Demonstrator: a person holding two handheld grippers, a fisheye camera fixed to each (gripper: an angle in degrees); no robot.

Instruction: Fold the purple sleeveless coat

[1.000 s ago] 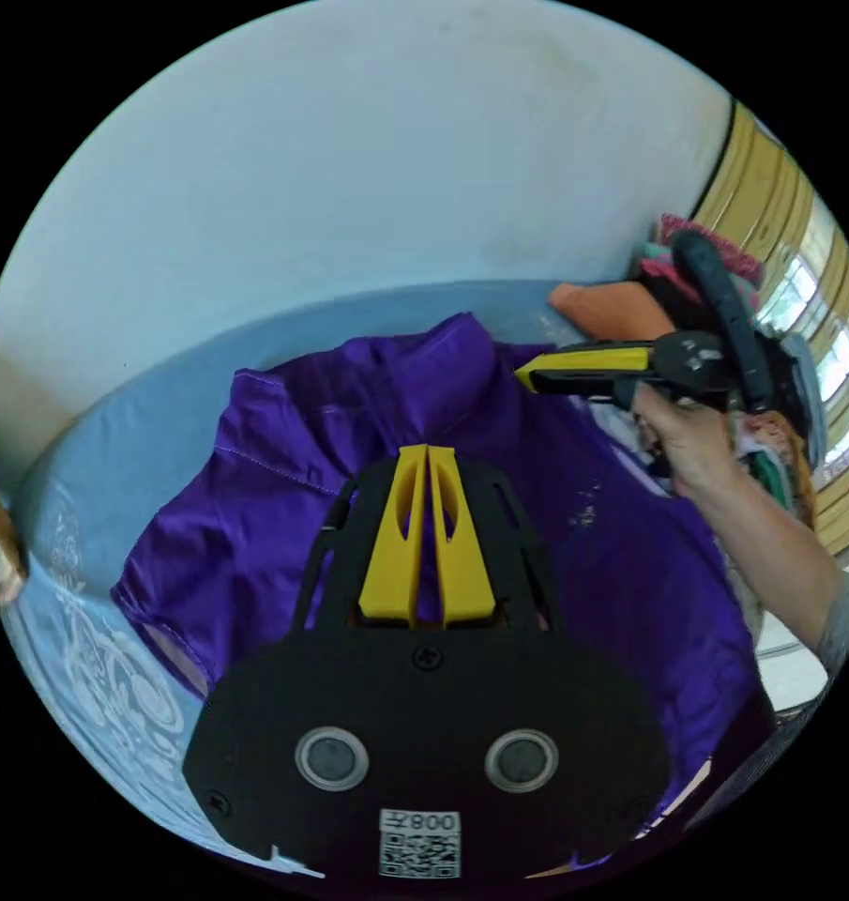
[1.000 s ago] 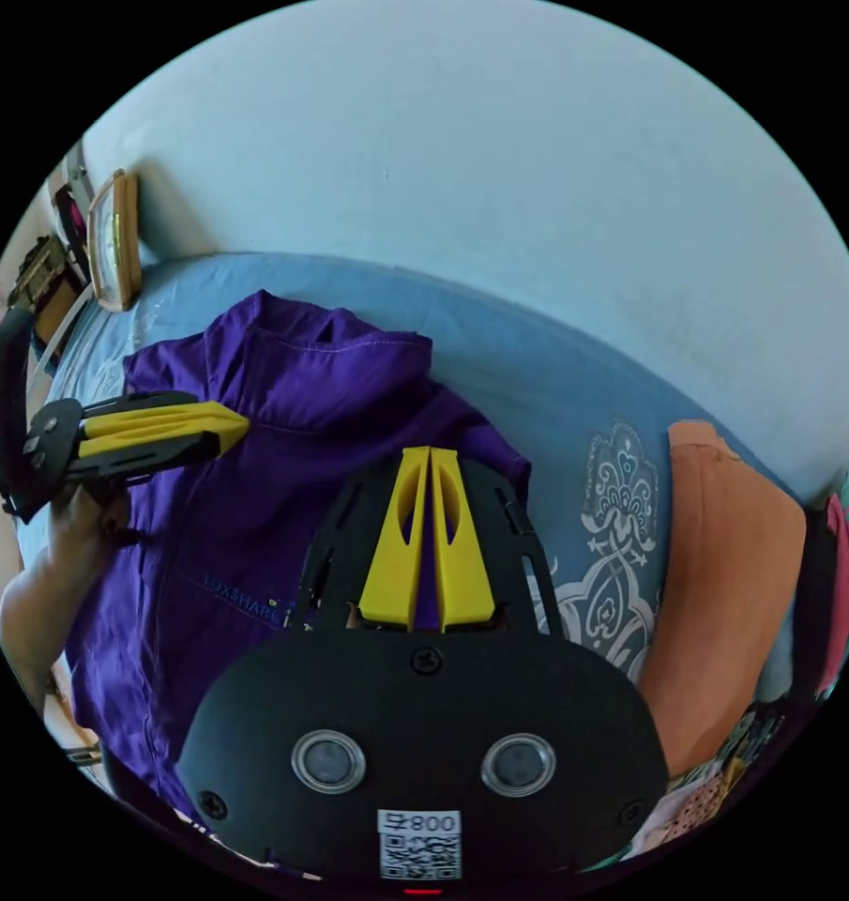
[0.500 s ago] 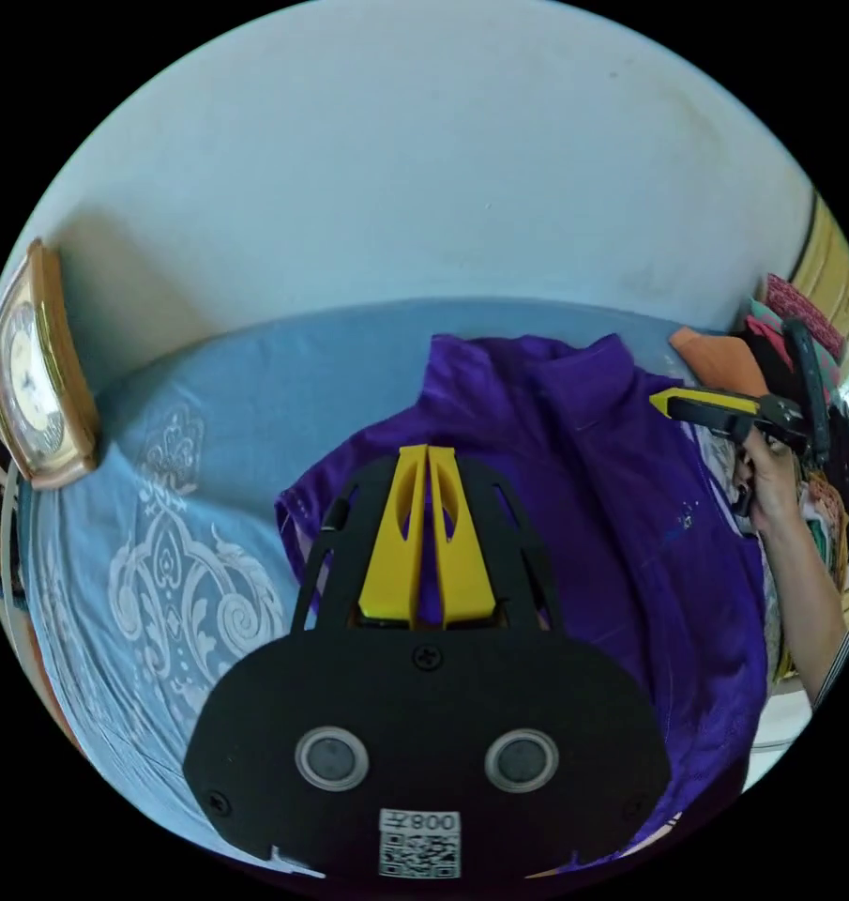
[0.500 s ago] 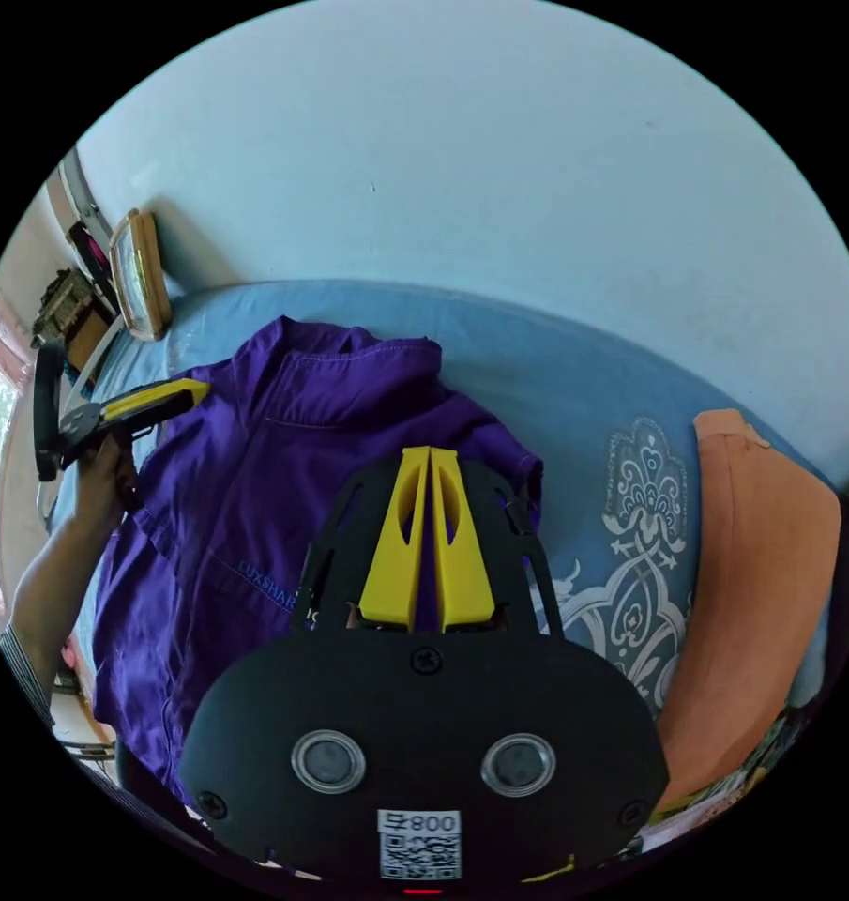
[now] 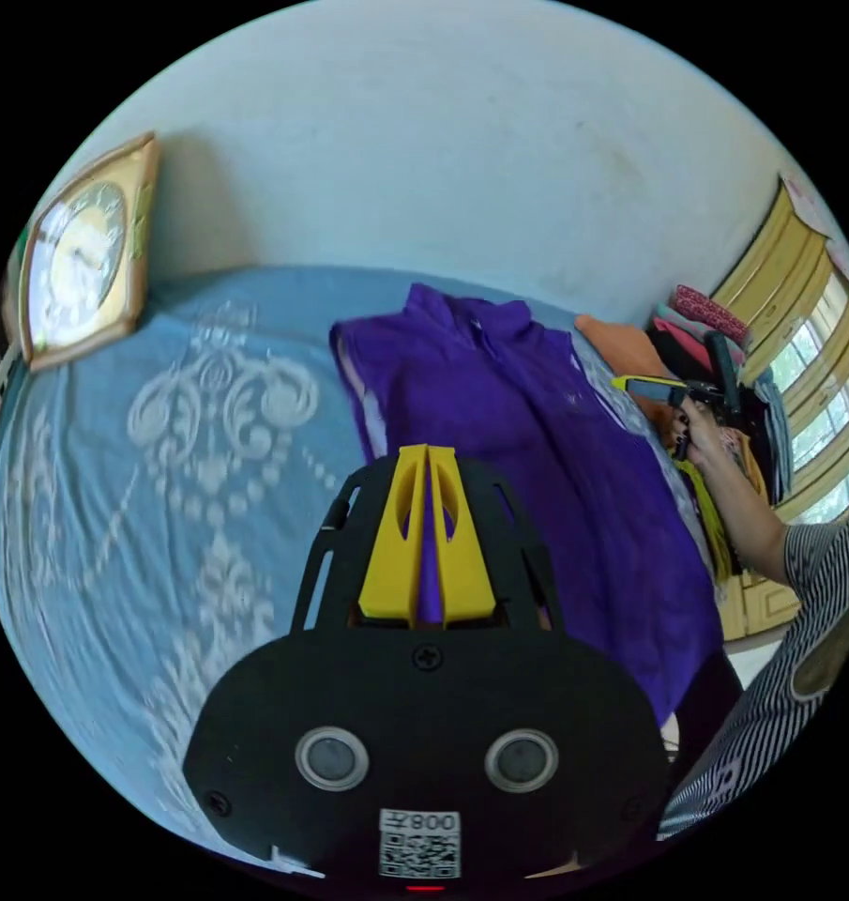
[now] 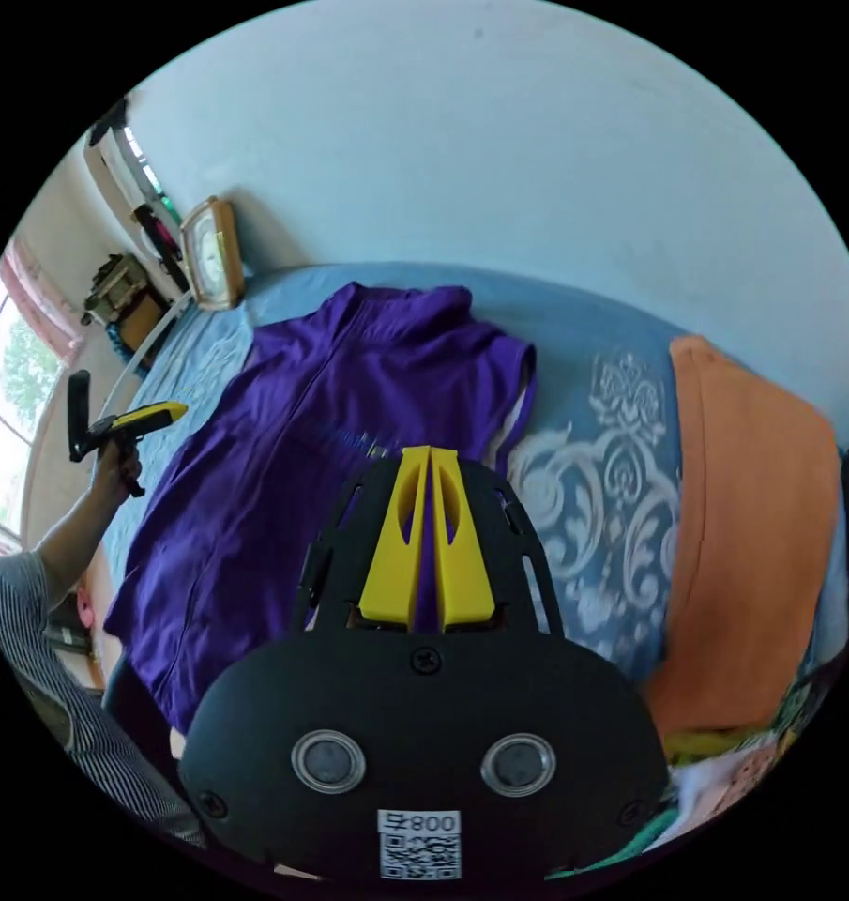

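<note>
The purple sleeveless coat [image 6: 349,422], bunched a second ago, is now spread flat on the blue patterned bedsheet [image 5: 161,469], both the left gripper [image 5: 428,460] and right gripper [image 6: 430,462] having been withdrawn with jaws closed and empty, so folding can be begun.

A small white sticker [image 5: 419,842] on the black body of the left tool carries a square code and a short printed line above it; the right tool bears a like sticker [image 6: 418,842]. Faint lettering [image 6: 354,439] runs across the chest of the purple coat [image 6: 293,460], too blurred to make out, perhaps a brand name.
</note>
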